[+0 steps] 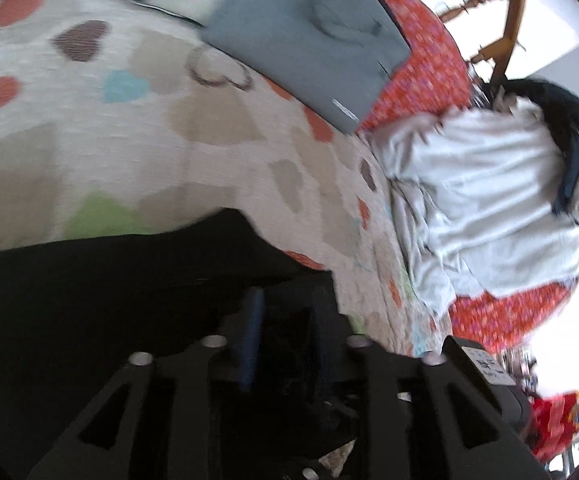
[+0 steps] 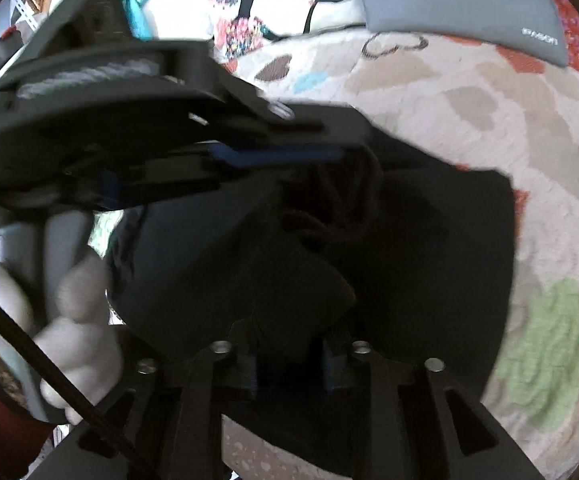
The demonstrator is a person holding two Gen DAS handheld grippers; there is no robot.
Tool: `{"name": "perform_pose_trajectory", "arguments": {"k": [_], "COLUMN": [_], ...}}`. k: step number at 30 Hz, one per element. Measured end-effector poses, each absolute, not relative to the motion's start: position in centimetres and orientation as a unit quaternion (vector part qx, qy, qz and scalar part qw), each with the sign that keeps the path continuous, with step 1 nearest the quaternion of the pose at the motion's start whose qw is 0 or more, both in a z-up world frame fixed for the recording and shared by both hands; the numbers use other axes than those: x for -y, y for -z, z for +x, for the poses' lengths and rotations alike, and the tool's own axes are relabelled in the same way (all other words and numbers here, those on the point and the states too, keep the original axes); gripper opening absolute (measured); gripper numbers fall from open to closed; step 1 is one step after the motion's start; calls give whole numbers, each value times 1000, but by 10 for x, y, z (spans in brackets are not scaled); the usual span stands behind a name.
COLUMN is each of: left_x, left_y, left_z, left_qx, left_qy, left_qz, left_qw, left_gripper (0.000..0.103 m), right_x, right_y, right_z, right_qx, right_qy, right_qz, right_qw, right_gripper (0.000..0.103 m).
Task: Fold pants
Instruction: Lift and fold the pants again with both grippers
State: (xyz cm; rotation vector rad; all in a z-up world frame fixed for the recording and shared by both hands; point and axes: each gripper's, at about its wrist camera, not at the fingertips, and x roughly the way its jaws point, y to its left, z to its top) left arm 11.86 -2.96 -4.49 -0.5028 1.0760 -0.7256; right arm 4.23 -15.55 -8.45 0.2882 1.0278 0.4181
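The black pants (image 2: pixel 429 248) lie bunched on a bed cover with coloured hearts (image 2: pixel 469 92). In the right wrist view my right gripper (image 2: pixel 289 356) is shut on a fold of the black pants, with the cloth heaped over its blue-padded fingers. My left gripper (image 2: pixel 353 152) reaches in from the left of that view, its fingers closed on the pants' drawstring edge. In the left wrist view the left gripper (image 1: pixel 285 300) holds black cloth (image 1: pixel 109 280) between its fingers; the fingertips are partly hidden by the fabric.
A grey cushion (image 1: pixel 309 36) lies at the far side of the bed, on a red patterned sheet (image 1: pixel 421 76). A heap of white clothing (image 1: pixel 481 200) lies at the right. A wooden chair (image 1: pixel 505 12) stands beyond. A gloved hand (image 2: pixel 77 328) holds the left gripper's handle.
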Motion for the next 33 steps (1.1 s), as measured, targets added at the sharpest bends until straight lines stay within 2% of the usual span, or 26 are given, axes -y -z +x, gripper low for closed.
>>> {"name": "perform_pose_trajectory", "arguments": {"k": [1,2,4,11,18,20,21,22,28,31,33], "left_x": [21,10,-7,-47,-35,-22,-17,-12,-11,-15,-19], "left_y": [45,45,46,37,49,57,62,66,87,93,97], "left_z": [117,116,113,86,67,64,62,61,54,53,51], "left_qx": [-492,-488,-484,-461,-476,-498,-508,-519,-551,-557,-555], "left_qy": [323,312,297,267,269,260,259,258,238,236,235], "left_qz": [-241,-255,-279,-315,-305,-280,-269,-262,-258,-272,-287], "left_qw": [772,774,774,786,780,778,776,772,757,749,744], "left_gripper": [42,43,44,47,49,43,31,24,24,24,24], "right_x": [156,156,156,156,205,218,219,222,230,239,249], "right_y": [85,84,85,68,30,28,26,28,80,98,102], "right_z": [43,41,42,35,28,37,35,39,57,57,55], "right_qx": [-481,-477,-475,-479,-456,-454,-454,-455,-498,-495,-490], "right_qy": [-210,-218,-233,-248,-196,-188,-187,-187,-170,-164,-163], "right_qz": [149,158,173,172,237,263,273,287,359,378,415], "right_qw": [838,837,831,824,835,830,827,822,771,765,749], "right_gripper": [59,72,77,77,77,77,77,77,76,64,62]}}
